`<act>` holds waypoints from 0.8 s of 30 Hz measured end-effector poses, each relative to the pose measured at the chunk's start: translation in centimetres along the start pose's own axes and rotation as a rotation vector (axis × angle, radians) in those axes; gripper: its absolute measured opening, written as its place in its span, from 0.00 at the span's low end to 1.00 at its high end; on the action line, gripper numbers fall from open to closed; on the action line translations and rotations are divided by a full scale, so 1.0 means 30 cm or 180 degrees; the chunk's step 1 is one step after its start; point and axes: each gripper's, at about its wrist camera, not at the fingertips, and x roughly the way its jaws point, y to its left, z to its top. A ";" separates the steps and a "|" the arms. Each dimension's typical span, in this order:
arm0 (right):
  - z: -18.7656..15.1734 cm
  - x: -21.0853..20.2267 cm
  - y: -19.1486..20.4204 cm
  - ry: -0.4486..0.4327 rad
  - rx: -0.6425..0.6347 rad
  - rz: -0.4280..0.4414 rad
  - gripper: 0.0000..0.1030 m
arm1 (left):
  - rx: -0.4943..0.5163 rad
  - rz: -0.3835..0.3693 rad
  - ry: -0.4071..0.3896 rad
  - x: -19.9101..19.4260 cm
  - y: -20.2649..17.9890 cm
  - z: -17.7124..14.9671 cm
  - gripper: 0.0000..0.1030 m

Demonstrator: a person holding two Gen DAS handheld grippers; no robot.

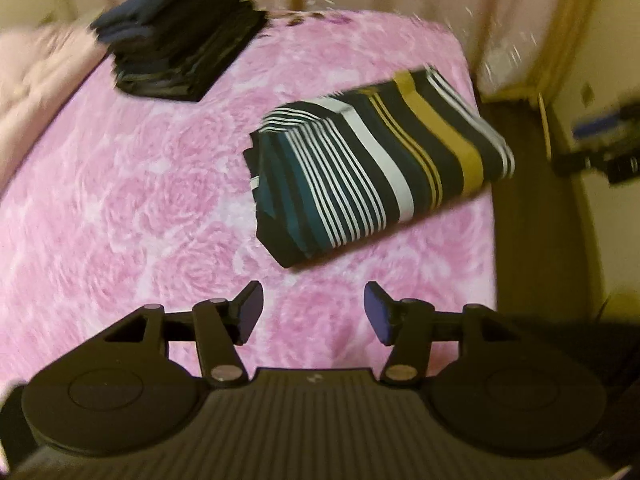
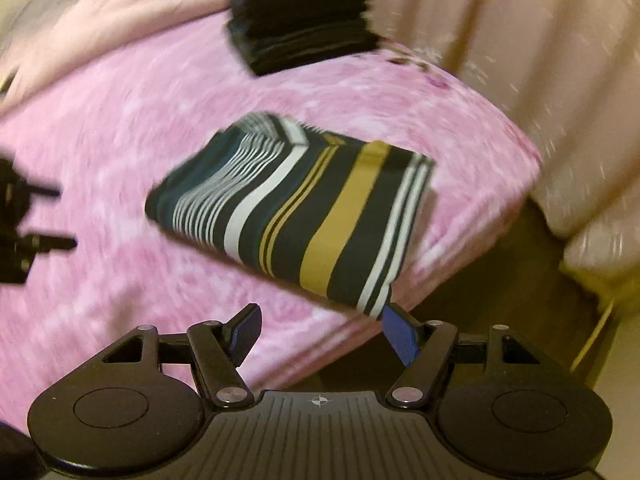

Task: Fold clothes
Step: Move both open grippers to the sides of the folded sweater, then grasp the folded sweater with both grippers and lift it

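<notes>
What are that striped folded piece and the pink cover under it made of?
Striped folded piece: looks like thin woven or knit cloth, matte, with crisp fold edges. Pink cover: seems a soft, plush fabric with a mottled rose pattern; blur leaves the texture uncertain.

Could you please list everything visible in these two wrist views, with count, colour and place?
Striped garment: one, folded; dark with teal, white and mustard stripes; on the bed near its far corner by the curtain.
Stack of folded clothes: one pile, dark navy to black; further back on the bed, apart from the striped garment.
Bed cover: one, pink with a rose pattern; under both.
Pale pink bedding: one, at the bed's far side, beside the dark stack.
Curtain: cream, behind the bed.
Floor: dark brown, beside the bed.
Left gripper: one, black with blue pads; open above the bed cover, nothing between its fingers.
Right gripper: one, black with blue pads; open at the bed edge, near the striped garment's corner.
</notes>
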 end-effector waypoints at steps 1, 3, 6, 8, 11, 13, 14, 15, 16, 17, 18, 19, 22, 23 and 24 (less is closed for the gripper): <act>0.000 0.022 0.003 0.0016 -0.0129 0.0037 0.68 | 0.0157 0.0024 -0.0018 0.013 -0.020 -0.001 0.51; -0.005 0.088 0.020 0.0012 -0.0566 0.0016 0.68 | 0.0434 0.0062 -0.0056 0.042 -0.055 0.001 0.55; -0.015 0.191 0.047 -0.0001 -0.1259 -0.0035 0.68 | 0.0755 0.0066 -0.0089 0.118 -0.099 0.024 0.61; -0.053 0.271 0.078 -0.0039 -0.1857 -0.0108 0.68 | 0.0962 0.0089 -0.0122 0.182 -0.129 0.040 0.63; -0.114 0.390 0.119 -0.0098 -0.2677 -0.0221 0.68 | 0.1311 0.0157 -0.0134 0.290 -0.171 0.060 0.64; -0.149 0.466 0.117 -0.0071 -0.2976 -0.0314 0.68 | 0.1568 0.0206 -0.0166 0.353 -0.192 0.066 0.65; -0.154 0.495 0.110 -0.0077 -0.3069 -0.0358 0.68 | 0.1702 0.0224 -0.0187 0.383 -0.201 0.069 0.66; -0.156 0.519 0.096 -0.0105 -0.3086 -0.0374 0.68 | 0.1836 0.0242 -0.0208 0.413 -0.210 0.071 0.67; -0.151 0.538 0.080 -0.0109 -0.3062 -0.0362 0.58 | 0.1966 0.0257 -0.0231 0.438 -0.214 0.070 0.68; -0.138 0.549 0.060 -0.0097 -0.3034 -0.0325 0.51 | 0.2094 0.0271 -0.0255 0.462 -0.219 0.068 0.69; -0.111 0.544 0.042 -0.0081 -0.2952 -0.0221 0.45 | 0.2223 0.0285 -0.0278 0.486 -0.223 0.066 0.69; -0.082 0.530 0.023 -0.0062 -0.2844 -0.0116 0.38 | 0.2350 0.0271 -0.0289 0.514 -0.224 0.065 0.69; 0.003 0.461 -0.024 -0.0056 -0.2627 0.0065 0.34 | 0.2573 0.0295 -0.0312 0.563 -0.224 0.076 0.69; 0.033 0.438 -0.038 -0.0077 -0.2548 0.0076 0.33 | 0.2597 0.0316 -0.0321 0.573 -0.225 0.086 0.69; 0.061 0.417 -0.053 -0.0101 -0.2474 0.0079 0.33 | 0.2621 0.0338 -0.0331 0.582 -0.225 0.097 0.69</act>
